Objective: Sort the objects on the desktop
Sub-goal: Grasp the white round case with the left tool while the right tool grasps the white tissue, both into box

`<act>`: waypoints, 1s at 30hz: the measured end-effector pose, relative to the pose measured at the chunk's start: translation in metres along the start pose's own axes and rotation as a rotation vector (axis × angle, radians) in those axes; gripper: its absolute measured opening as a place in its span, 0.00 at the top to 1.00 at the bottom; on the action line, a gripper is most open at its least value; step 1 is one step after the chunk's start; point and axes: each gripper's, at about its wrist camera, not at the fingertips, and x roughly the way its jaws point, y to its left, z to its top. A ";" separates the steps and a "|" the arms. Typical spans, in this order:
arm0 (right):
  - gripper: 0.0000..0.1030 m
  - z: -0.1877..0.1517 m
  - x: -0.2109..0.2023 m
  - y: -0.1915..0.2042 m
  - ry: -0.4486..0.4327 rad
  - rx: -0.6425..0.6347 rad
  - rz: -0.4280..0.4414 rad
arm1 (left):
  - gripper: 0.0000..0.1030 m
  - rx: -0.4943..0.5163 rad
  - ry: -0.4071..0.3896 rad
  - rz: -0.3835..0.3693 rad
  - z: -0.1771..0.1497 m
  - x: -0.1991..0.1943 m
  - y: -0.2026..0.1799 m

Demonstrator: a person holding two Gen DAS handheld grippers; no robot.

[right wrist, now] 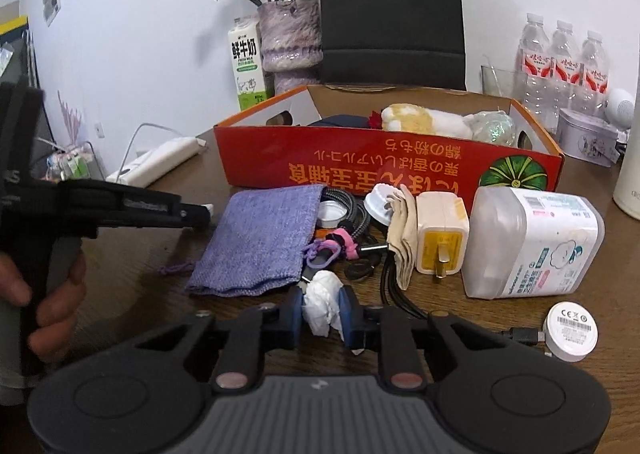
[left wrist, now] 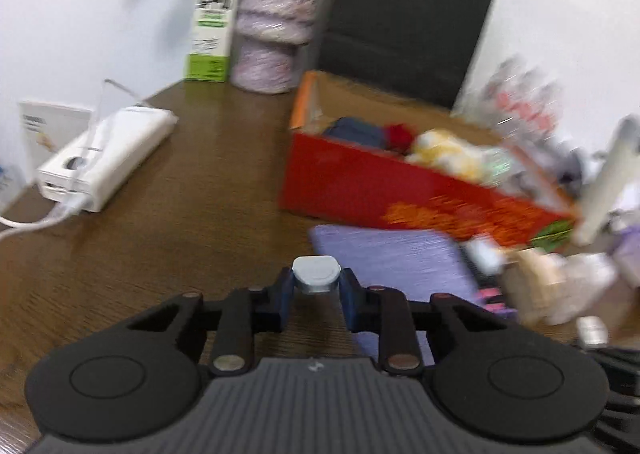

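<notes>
Both claws are already loaded. The left gripper [left wrist: 317, 294] has its blue pads closed tight on a small grey cap-like piece [left wrist: 316, 274], held out over the wooden desk [left wrist: 180, 222] just short of the purple cloth pouch [left wrist: 392, 254]. The right gripper [right wrist: 322, 318] is pinched narrowly on a crumpled white tissue wad [right wrist: 320, 304], lifted a little above the clutter near the pouch's lower corner. My guess is that each piece is gripped at its middle so it can be carried to the red cardboard box [right wrist: 360, 170], which stands open just behind the pile and already holds a plush toy [right wrist: 424, 120] and other soft things; it looks like the sorting bin.

The left wrist view is smeared, especially on its right side, so the hand seems to be swinging; there the clutter is mere blur. It does show the white power strip [left wrist: 108, 154] and its cable on the bare side of the desk. The right wrist view is sharp and lays out what remains unsorted: a yellow-faced charger plug [right wrist: 440, 234], a folded beige cloth [right wrist: 404, 230], a toppled wipes tub [right wrist: 532, 246], a white puck [right wrist: 572, 330], tangled cables and a pink tie. It also catches the left gripper from the side, at the left edge, with the person's hand [right wrist: 48, 294] around its handle.
</notes>
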 end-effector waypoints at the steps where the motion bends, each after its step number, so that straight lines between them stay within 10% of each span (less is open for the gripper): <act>1: 0.84 0.000 -0.001 -0.001 -0.003 0.009 -0.002 | 0.76 0.000 -0.006 -0.033 0.001 -0.004 -0.002; 18: 0.84 -0.002 -0.036 -0.009 -0.145 0.063 -0.077 | 0.76 0.021 0.030 -0.169 -0.010 -0.015 -0.020; 26: 0.84 -0.043 -0.110 -0.009 -0.170 0.148 -0.080 | 0.76 0.088 0.028 -0.182 -0.065 -0.093 -0.049; 30: 0.84 -0.025 -0.150 -0.025 -0.250 0.181 -0.094 | 0.76 0.065 -0.034 -0.156 -0.041 -0.110 -0.046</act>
